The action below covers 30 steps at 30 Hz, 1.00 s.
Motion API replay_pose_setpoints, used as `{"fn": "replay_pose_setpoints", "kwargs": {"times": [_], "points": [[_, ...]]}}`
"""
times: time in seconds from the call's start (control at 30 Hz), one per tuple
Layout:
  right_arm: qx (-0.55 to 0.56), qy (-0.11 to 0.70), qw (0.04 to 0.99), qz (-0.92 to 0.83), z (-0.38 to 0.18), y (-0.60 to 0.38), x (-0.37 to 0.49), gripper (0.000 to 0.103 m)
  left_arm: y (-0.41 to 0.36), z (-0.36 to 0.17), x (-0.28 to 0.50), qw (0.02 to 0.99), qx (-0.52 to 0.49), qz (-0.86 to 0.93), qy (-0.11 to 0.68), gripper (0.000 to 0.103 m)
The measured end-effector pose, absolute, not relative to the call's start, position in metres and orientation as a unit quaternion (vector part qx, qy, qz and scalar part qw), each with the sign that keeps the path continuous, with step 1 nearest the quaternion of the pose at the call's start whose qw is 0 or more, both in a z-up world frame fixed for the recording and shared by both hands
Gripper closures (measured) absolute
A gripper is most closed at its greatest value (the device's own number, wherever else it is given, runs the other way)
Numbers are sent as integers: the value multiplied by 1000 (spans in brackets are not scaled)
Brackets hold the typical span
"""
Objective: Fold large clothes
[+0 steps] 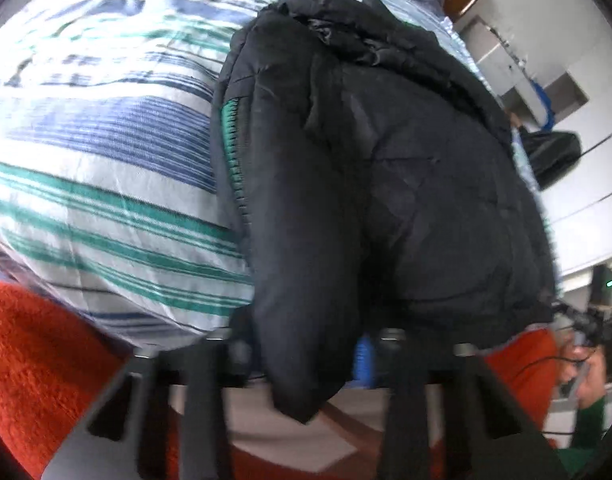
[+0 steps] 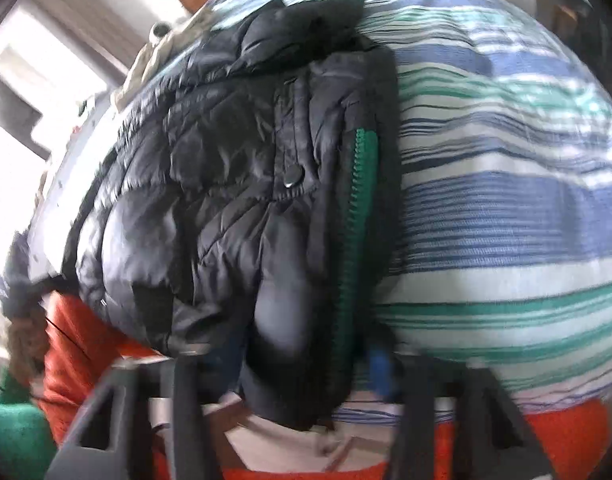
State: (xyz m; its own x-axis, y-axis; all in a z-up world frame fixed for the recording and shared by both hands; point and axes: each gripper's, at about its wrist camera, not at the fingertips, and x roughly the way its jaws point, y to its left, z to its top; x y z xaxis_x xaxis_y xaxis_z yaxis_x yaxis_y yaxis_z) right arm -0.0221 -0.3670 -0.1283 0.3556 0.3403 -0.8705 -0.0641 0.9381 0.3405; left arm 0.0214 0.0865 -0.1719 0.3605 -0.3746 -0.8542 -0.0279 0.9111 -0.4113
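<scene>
A black puffer jacket, folded lengthwise, lies on a striped bed. Each hand-held gripper, left and right, pinches its near hem; a crosswise fold likely remains.

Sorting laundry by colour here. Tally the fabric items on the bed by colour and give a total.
Black: 1, the puffer jacket with a green zip
Striped blue, green and white: 1, the bed cover
Orange-red: 1, the fuzzy blanket at the near edge
Total: 3
</scene>
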Motion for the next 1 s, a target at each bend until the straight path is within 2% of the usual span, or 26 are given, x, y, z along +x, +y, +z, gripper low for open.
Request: {"fn": "replay_pose_setpoints", "kwargs": {"times": [0.03,0.07,0.17,0.37,0.83,1.0], "points": [[123,555,813,130,-125,-366,-20,75,87,-167,21,803,-185,-109,557,81],[120,554,813,132,-120,-364,-19,78,87,-162,20,803,-181,-108,557,83],[111,549,817,136,-106,-363,-20,82,84,-148,17,810,-167,-108,552,83],[132,547,814,141,-91,-376,-26,82,87,-135,9,804,-165,-123,558,83],[198,582,771,167,-97,-375,-72,85,108,-129,-38,773,-150,-141,601,83],[258,564,762,187,-60,-377,-88,87,125,-95,-52,766,-169,-158,600,83]]}}
